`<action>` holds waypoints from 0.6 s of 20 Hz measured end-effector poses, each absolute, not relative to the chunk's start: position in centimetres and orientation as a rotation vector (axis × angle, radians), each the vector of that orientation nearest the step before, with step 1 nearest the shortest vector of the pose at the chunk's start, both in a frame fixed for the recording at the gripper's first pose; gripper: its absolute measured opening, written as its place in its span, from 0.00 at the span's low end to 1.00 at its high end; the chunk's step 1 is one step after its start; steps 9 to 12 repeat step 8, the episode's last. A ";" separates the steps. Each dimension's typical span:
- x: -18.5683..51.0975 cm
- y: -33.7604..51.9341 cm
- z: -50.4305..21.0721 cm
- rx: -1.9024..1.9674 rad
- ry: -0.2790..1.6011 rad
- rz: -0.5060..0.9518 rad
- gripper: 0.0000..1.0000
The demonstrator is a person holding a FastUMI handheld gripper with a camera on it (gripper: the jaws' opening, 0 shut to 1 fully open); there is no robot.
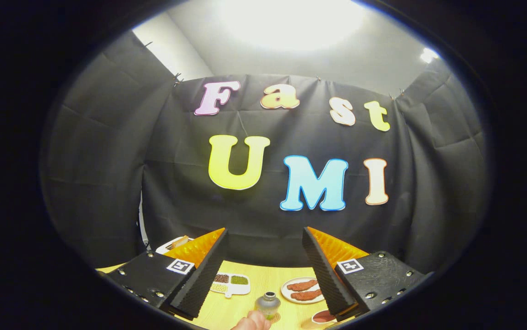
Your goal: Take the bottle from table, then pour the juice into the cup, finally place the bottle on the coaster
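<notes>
My gripper [265, 233] stands open, held high above the wooden table [263, 279] and aimed at the booth wall, with nothing between its fingers. Far below, between the fingers, stands a small clear bottle [268, 303] with a dark cap and greenish juice, upright on a round coaster [275, 317]. A person's hand [252, 321] reaches up to the bottle's base from the near side. A reddish cup [324, 316] shows partly beside the right finger [325, 270].
A white plate [303, 290] with two brown food pieces lies beyond the bottle. A white divided tray [230, 283] of beans and grains lies by the left finger. Another white dish [174, 244] sits at the table's far left corner.
</notes>
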State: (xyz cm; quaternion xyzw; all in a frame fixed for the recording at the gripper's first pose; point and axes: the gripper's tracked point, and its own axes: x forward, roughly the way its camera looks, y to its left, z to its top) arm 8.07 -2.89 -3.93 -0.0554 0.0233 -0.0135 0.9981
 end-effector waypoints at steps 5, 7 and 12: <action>6.7 -6.5 -5.7 -0.086 0.062 -0.036 0.98; 6.2 -8.6 -6.6 -0.083 0.069 -0.051 0.98; 5.9 -9.6 -7.1 -0.082 0.072 -0.058 0.98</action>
